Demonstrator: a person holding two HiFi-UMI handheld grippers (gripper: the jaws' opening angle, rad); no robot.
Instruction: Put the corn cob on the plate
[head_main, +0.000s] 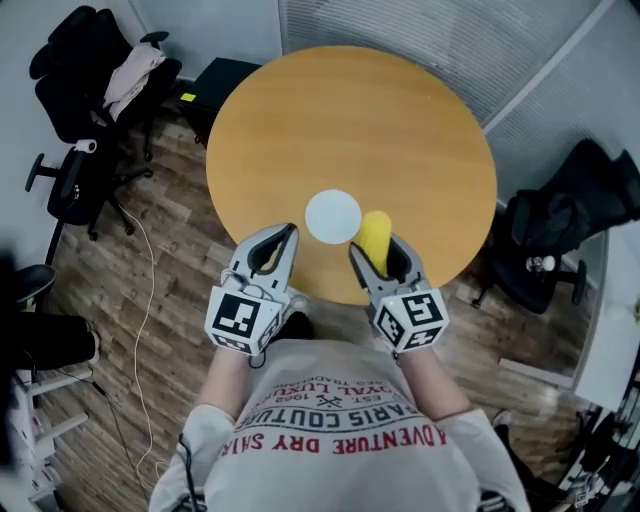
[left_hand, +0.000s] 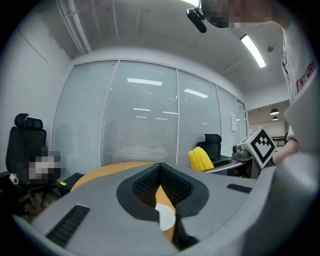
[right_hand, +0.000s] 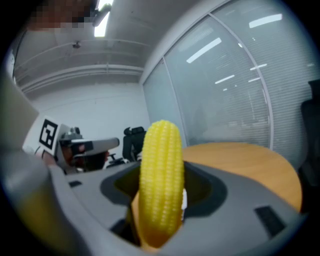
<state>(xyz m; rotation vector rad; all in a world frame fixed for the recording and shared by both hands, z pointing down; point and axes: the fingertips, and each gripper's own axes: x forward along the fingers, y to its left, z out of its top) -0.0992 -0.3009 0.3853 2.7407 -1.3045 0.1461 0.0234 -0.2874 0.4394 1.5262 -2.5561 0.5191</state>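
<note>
Yellow corn cob (head_main: 375, 234) clamped in right gripper (head_main: 378, 256), just beside white plate (head_main: 332, 216) on table (head_main: 400, 120); left gripper (head_main: 290, 236) closed, empty.

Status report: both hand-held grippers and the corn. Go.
Left hand-held gripper shut, empty. Right hand-held gripper shut on corn cob, beside the plate, not yet on it. Plate bare, nothing blocking.
</note>
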